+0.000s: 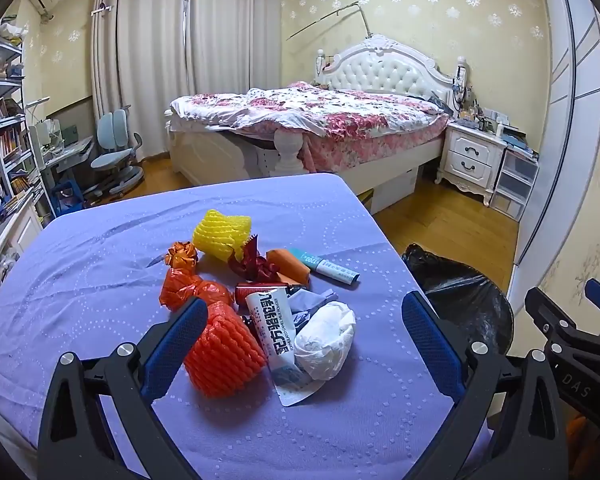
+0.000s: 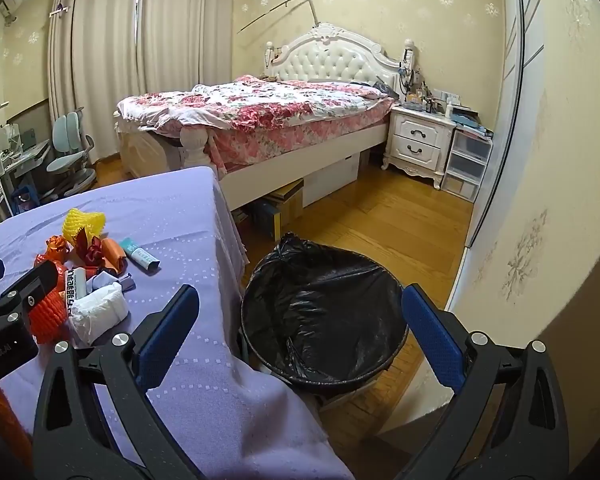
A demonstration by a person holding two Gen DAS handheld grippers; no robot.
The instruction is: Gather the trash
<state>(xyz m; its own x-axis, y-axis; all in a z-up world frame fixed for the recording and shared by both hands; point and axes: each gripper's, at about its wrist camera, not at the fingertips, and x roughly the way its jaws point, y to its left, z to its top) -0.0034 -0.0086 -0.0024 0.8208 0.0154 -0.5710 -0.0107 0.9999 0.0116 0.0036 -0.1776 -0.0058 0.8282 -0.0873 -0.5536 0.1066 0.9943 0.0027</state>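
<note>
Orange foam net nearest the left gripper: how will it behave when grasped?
The orange foam net looks like soft ribbed mesh foam, so it probably squashes between the fingers rather than resisting. Likely very light for its bulk. Its textured ribs should grip well against the pads, though it may nudge the white sachet touching it.

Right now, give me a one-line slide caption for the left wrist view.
Left gripper, jaws open, over a trash pile on the purple table, black-lined bin alongside.

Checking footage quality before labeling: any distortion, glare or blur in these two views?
Left wrist view: strong fisheye bending at the wardrobe edge, dark corner vignette, trash pile sharp. Right wrist view: same bending; mild sheen on the black bin liner; warm indoor light, soft shadows, no motion blur.
</note>
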